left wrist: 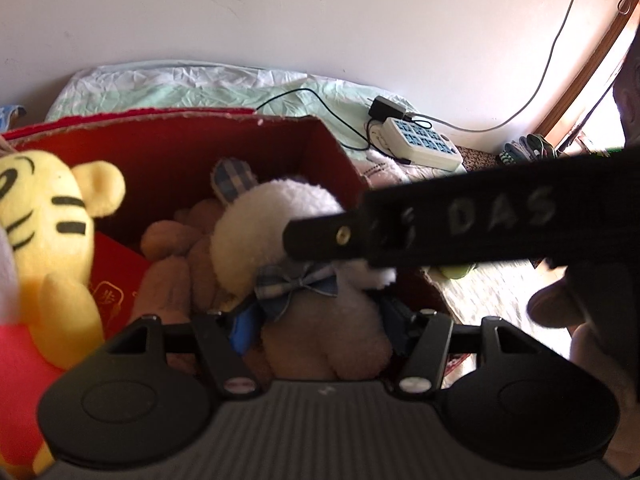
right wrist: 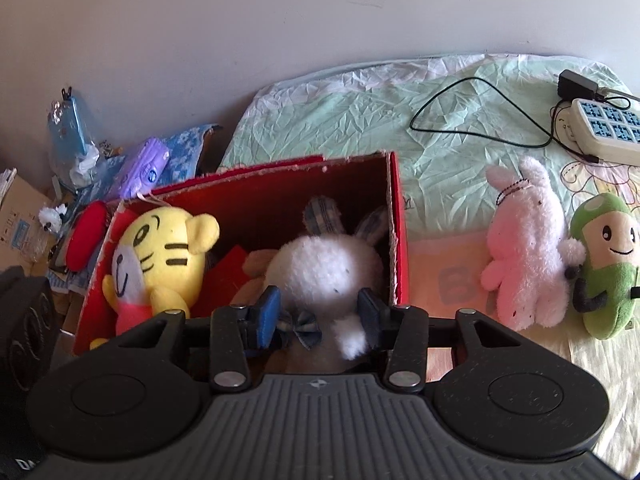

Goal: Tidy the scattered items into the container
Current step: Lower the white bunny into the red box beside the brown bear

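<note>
White rabbit plush sits in red box, between both half-open claws, right claw touching

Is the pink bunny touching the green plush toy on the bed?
Touching. The right wrist view shows the pink bunny lying against the green plush toy, its paw overlapping the toy's side.

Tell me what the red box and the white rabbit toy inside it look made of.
Red box: apparently cardboard with a matte red coating; its cut rims show a pale, rough, fibrous core. White rabbit toy: soft fluffy pile fabric, probably synthetic plush, with woven plaid cloth ears and bow tie.
</note>
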